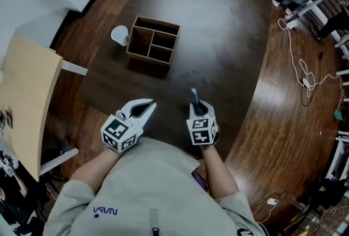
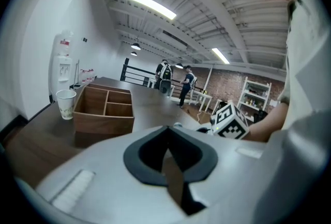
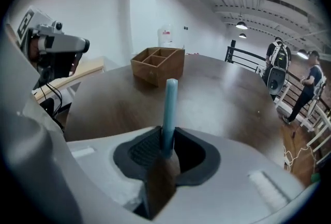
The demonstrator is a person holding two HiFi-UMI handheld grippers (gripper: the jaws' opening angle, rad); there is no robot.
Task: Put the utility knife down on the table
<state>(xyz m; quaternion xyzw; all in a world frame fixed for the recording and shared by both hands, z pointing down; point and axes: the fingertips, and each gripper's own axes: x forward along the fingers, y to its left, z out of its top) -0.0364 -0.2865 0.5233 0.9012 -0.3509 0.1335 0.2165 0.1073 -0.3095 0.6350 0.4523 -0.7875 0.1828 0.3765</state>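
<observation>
A light-blue utility knife (image 1: pixel 193 96) sticks forward out of my right gripper (image 1: pixel 197 105), which is shut on it just above the near edge of the dark brown table (image 1: pixel 218 38). In the right gripper view the knife (image 3: pixel 169 106) stands between the pads of the right gripper (image 3: pixel 166 140), pointing toward the wooden box. My left gripper (image 1: pixel 151 103) hangs beside it to the left, tips together and holding nothing. In the left gripper view the left gripper (image 2: pixel 166 134) is shut and empty, and the right gripper's marker cube (image 2: pixel 230 119) shows to its right.
A wooden box (image 1: pixel 154 38) with three compartments stands at the table's far side, with a paper cup (image 1: pixel 120 35) to its left. A light wooden tabletop (image 1: pixel 27 93) lies at the left. Cables (image 1: pixel 303 74) trail over the floor on the right. People stand far off (image 2: pixel 185 85).
</observation>
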